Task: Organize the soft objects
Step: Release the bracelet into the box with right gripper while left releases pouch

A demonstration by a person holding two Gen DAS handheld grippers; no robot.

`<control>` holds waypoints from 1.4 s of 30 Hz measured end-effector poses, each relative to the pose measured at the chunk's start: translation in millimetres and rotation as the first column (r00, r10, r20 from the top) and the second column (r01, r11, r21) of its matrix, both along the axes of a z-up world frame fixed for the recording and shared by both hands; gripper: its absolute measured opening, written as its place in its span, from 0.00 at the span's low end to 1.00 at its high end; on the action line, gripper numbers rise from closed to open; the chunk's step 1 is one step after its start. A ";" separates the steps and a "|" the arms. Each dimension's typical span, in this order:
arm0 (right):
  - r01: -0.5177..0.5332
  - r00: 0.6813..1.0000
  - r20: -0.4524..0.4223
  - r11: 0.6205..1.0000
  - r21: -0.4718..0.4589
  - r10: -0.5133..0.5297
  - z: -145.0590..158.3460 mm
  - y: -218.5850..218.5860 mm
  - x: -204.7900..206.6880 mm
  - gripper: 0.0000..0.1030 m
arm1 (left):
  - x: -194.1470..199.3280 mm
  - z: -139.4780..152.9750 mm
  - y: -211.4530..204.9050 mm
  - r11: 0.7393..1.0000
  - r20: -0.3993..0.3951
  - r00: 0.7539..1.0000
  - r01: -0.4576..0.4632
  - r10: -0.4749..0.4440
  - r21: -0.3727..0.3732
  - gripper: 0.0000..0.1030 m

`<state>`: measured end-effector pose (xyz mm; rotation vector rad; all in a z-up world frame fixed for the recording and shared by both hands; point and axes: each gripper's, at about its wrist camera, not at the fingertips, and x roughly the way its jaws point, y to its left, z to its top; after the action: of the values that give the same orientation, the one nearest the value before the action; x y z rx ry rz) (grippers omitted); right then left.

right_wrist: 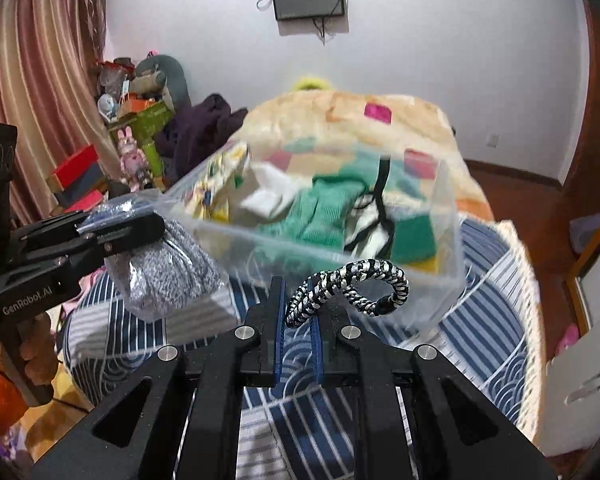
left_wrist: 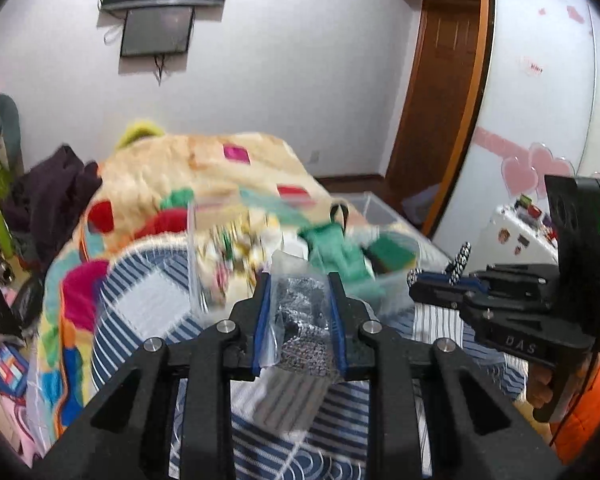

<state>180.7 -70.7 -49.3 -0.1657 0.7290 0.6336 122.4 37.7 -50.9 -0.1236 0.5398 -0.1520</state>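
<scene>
My left gripper (left_wrist: 300, 280) is shut on a clear plastic bag of grey speckled knit fabric (left_wrist: 300, 312); the bag also shows in the right wrist view (right_wrist: 168, 272), hanging from the left gripper (right_wrist: 140, 224) above the bed. My right gripper (right_wrist: 300, 288) is shut on a black-and-white braided cord (right_wrist: 352, 280); in the left wrist view the right gripper (left_wrist: 432, 280) holds the cord (left_wrist: 460, 260) at the right. A clear plastic bin (right_wrist: 440, 216) with green, white and patterned soft items stands just beyond both grippers; it also shows in the left wrist view (left_wrist: 384, 284).
The bin rests on a blue-and-white striped bedcover (right_wrist: 480, 320). A colourful folded blanket (right_wrist: 340, 120) lies behind it, with a dark purple garment (right_wrist: 200, 128) to its left. Clutter and a pink curtain (right_wrist: 40, 100) are at the far left. A wooden door (left_wrist: 440, 100) is at the right.
</scene>
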 end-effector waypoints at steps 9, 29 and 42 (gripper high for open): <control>-0.001 0.999 0.047 1.000 -0.010 0.001 10.6 24.6 25.0 0.10 | 45.4 6.6 15.9 0.998 0.001 0.998 -0.062 0.062 -0.009 0.25; 0.007 0.992 -0.129 1.000 0.006 -0.006 -10.9 26.7 49.8 0.48 | 75.5 -36.8 12.3 0.998 -0.131 0.989 -0.066 0.067 0.012 0.36; 0.046 0.997 -0.063 0.999 0.009 -0.045 7.5 -1.2 28.9 0.50 | 32.4 -17.5 8.8 0.998 -0.065 0.996 -0.058 0.059 0.012 0.73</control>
<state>209.6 -71.9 -41.8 -0.1199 0.7879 0.6010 154.7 46.5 -68.5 -0.1344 0.6014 -0.0879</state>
